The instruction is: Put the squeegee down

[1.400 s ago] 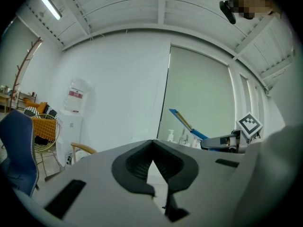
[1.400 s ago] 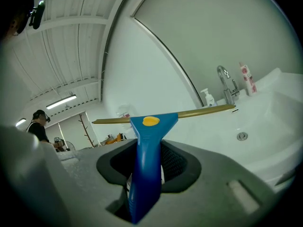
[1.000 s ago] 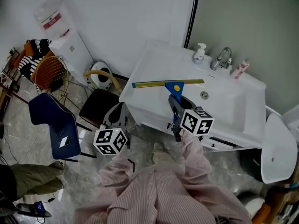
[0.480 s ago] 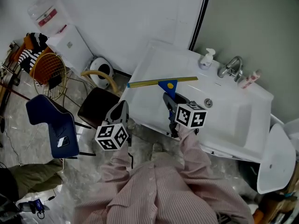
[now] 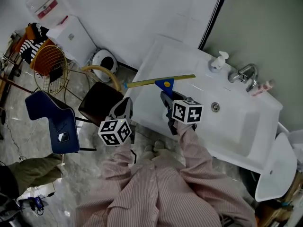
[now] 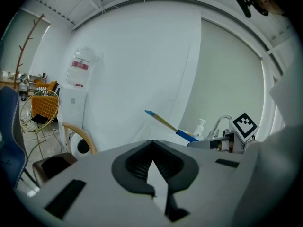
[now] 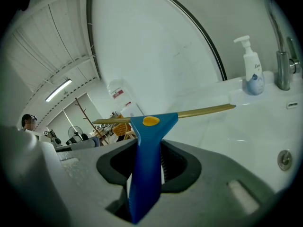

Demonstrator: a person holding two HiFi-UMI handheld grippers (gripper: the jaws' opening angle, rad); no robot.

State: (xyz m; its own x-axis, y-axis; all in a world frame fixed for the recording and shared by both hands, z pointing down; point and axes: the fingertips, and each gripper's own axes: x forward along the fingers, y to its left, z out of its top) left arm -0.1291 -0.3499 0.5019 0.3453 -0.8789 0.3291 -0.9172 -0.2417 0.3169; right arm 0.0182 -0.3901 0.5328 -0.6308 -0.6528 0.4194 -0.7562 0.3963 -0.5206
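right gripper [image 5: 166,97] pinched squeegee [image 5: 161,83] handle | had dropped toward sink counter [image 5: 189,63] left edge | left gripper [image 5: 124,109] pressed together, empty | release pending

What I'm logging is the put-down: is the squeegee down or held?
Held: the right hand-held gripper clamps the squeegee by its blue handle; whether the blade touches the sink cannot be told.

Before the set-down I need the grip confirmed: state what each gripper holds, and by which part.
The right gripper holds the squeegee by its blue handle, blade out ahead. The left gripper holds nothing.
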